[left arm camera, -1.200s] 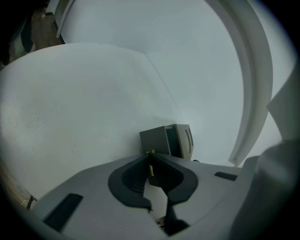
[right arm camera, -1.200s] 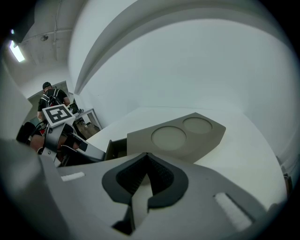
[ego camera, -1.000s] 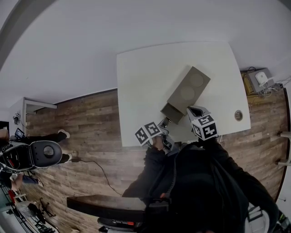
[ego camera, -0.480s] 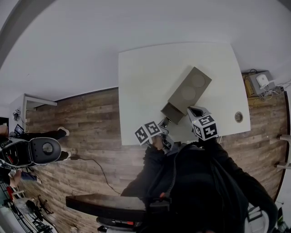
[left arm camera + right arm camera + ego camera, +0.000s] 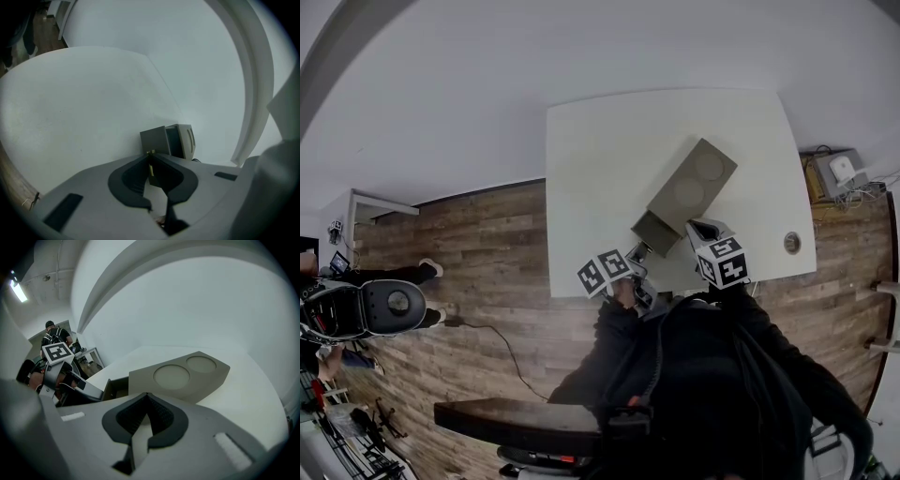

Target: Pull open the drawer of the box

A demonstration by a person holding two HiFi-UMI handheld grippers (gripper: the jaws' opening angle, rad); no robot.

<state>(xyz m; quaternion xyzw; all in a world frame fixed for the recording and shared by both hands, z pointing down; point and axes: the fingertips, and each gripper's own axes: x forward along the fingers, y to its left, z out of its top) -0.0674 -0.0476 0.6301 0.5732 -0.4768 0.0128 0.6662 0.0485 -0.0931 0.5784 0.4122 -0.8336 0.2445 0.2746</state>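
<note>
Drawer [image 5: 114, 388] and box [image 5: 689, 187] lie on the white table [image 5: 600, 159], with the box set at a slant: its long axis runs from the near left end, close to the person, up and away to the right. The drawer comes out of that near left end and, in the right gripper view, it already stands a little way out, with a dark gap showing behind its front.

The left gripper [image 5: 150, 157] is the nearer one. It faces the drawer front head-on, in line with the long axis, and its jaws are closed on a small yellowish knob [image 5: 150, 153] on that front. The right gripper [image 5: 146, 398] sits just beside the long side of the box, jaws pressed together with nothing between them; whether it touches the box I cannot tell.

The coming pull looks as if it must run straight back along the box's long axis, toward the near left edge of the table, or the drawer may bind or drag the box with it
</note>
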